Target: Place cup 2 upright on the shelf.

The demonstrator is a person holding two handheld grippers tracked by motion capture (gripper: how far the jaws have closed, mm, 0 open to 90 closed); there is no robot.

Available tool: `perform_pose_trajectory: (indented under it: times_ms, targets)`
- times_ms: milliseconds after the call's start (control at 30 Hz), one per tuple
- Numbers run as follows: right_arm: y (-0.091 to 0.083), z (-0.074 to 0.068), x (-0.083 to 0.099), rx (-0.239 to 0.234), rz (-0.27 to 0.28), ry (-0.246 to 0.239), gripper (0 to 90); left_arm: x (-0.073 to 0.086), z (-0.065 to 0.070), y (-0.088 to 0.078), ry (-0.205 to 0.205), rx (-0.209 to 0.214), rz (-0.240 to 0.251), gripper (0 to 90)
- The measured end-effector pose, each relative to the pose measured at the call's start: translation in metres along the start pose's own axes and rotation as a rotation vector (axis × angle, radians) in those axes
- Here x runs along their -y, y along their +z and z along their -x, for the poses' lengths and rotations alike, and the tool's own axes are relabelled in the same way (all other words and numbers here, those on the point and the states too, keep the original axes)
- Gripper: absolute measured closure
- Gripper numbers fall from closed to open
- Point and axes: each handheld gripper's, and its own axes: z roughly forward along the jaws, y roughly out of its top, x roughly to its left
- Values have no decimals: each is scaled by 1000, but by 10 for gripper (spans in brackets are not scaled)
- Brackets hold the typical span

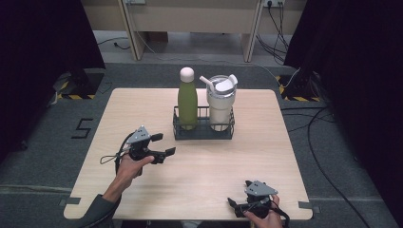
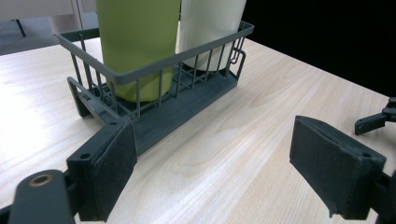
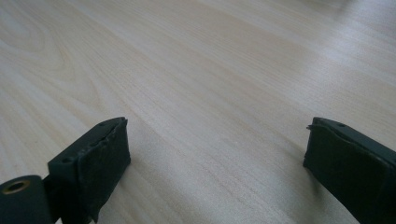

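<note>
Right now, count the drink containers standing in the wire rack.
2. A green bottle stands in the left half of the rack; a white lidded tumbler stands beside it on the right. None seems hidden.

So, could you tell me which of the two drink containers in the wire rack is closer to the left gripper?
The green metal bottle, not the white lidded tumbler beside it.

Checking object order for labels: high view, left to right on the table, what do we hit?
Left hand-held gripper → green bottle → white tumbler → right hand-held gripper. Both drink containers stand in the wire rack.
</note>
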Motion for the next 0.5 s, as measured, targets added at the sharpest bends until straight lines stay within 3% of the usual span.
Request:
perform_pose_trajectory:
  times_ms: [200, 300, 500]
  targets:
    - [0, 0, 0, 0, 0, 0, 70, 9, 1, -4, 6, -11, 4, 147]
    - [0, 0, 0, 0, 0, 0, 70, 15, 0, -5, -11, -6, 15, 146]
    - [0, 0, 0, -1, -1, 1, 68, 26, 1, -3, -7, -4, -16, 147]
